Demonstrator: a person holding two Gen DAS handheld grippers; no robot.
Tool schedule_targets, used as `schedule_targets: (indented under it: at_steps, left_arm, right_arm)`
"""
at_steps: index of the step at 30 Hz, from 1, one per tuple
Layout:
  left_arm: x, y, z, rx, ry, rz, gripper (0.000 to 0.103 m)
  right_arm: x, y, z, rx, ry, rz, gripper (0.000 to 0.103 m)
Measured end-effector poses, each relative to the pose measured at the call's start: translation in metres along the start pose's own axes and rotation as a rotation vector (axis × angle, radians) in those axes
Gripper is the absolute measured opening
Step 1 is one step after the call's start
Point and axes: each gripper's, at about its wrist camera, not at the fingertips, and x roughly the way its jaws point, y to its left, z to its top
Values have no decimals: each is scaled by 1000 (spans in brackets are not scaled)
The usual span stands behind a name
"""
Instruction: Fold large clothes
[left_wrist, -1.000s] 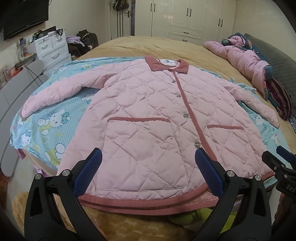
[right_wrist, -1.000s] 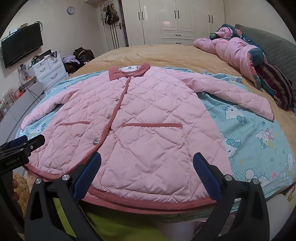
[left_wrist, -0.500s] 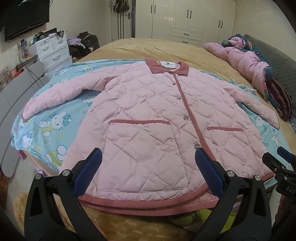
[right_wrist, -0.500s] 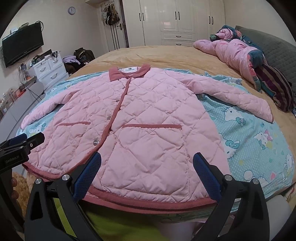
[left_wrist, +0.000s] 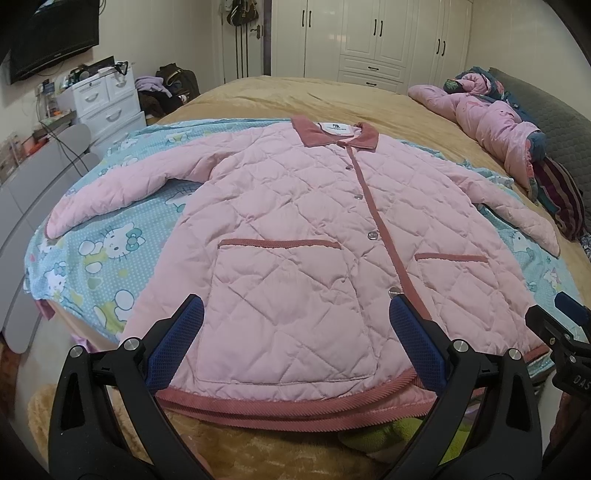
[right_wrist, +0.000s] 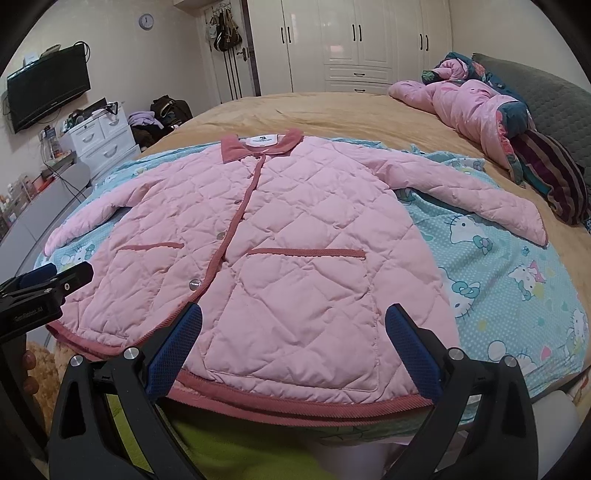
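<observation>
A pink quilted jacket (left_wrist: 295, 229) with a dark pink collar, trim and two front pockets lies flat and buttoned on the bed, both sleeves spread out; it also shows in the right wrist view (right_wrist: 288, 236). My left gripper (left_wrist: 295, 343) is open and empty, hovering over the hem at the jacket's left pocket. My right gripper (right_wrist: 293, 347) is open and empty, over the hem at the other pocket. The right gripper shows at the right edge of the left wrist view (left_wrist: 565, 332), and the left gripper at the left edge of the right wrist view (right_wrist: 40, 291).
The jacket rests on a blue Hello Kitty sheet (left_wrist: 103, 251) over a tan bedspread (left_wrist: 295, 96). A crumpled pink garment (right_wrist: 472, 107) and a striped item (right_wrist: 554, 173) lie at the far right by a grey headboard. White drawers (left_wrist: 107, 99) stand left.
Both grippers have stayed open over the hem. The views have shifted only slightly; the jacket has not moved.
</observation>
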Motion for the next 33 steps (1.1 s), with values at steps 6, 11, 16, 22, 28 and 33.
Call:
schedule_targets:
  at_steps: [6, 11, 16, 22, 28, 33]
  left_arm:
    - [0, 0, 0, 1, 0, 1, 94]
    - [4, -2, 0, 3, 8, 3, 94]
    - [11, -9, 10, 13, 5, 9, 94]
    - [14, -14, 29, 11, -15, 4, 94]
    - [24, -15, 51, 1, -20, 3, 94]
    - [40, -15, 72, -7, 4, -1, 94]
  right_arm:
    - [1, 1, 0, -2, 1, 5, 99]
    - [8, 0, 5, 4, 4, 25, 99]
    - [17, -3, 18, 15, 17, 51, 99]
    - [27, -7, 36, 25, 15, 67, 99]
    - [40, -13, 55, 47, 8, 87, 99]
    - [55, -22, 77, 84, 11, 109, 99]
